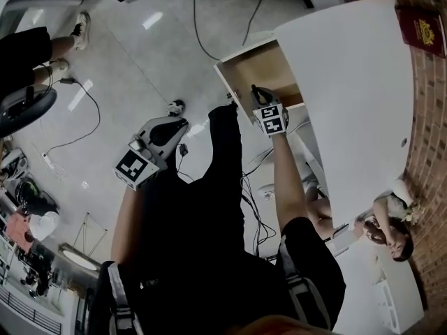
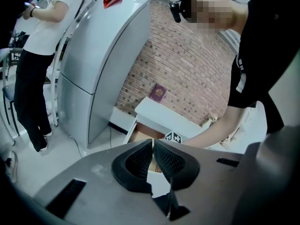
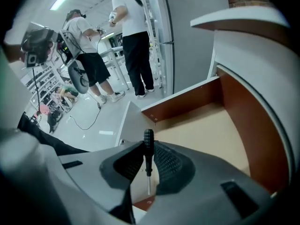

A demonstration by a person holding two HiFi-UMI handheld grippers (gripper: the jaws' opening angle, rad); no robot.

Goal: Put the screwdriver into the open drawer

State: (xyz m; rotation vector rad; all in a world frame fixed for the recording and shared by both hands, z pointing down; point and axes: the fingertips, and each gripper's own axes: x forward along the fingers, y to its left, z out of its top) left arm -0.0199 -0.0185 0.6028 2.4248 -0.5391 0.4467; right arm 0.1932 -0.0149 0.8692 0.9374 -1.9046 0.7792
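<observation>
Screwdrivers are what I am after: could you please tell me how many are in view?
1. The black-handled screwdriver with a thin metal shaft is clamped in the right gripper, at the open wooden drawer. Others could be hidden elsewhere.

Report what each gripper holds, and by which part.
Right gripper: small black-handled screwdriver, clamped by its handle. Left gripper: shut on nothing.

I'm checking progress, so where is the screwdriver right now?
At the centre of the right gripper view, the screwdriver is clamped in the right tool, handle pointing outward, held over the open drawer.
</observation>
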